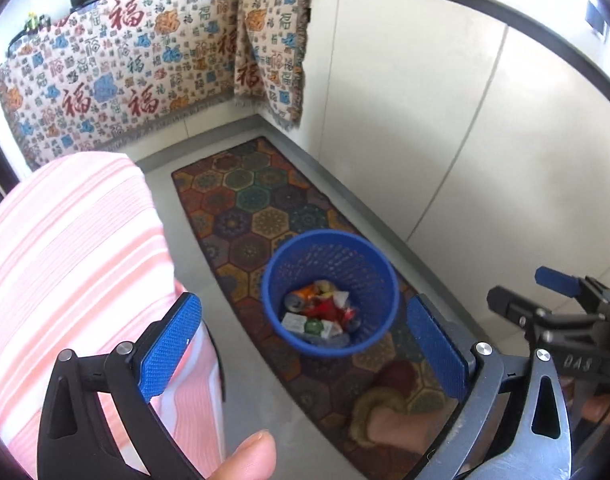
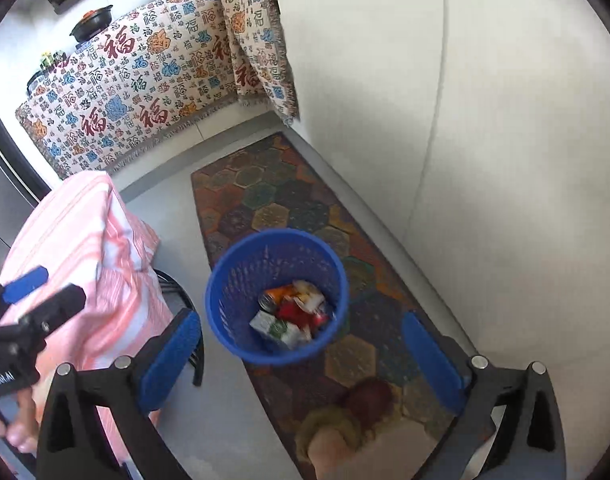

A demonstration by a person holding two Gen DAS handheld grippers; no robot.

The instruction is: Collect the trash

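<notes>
Left wrist view: round blue perforated plastic waste basket (image 1: 331, 292) is seen ahead of and below the left gripper (image 1: 305, 344), jaws spread, nothing held. Right gripper (image 2: 301, 356) likewise spread and empty above it. Mixed wrappers and cartons (image 2: 293, 314) are already binned; no loose trash is visible on the hexagon-patterned rug (image 2: 265, 196), so collection is judged nearly done.
</notes>
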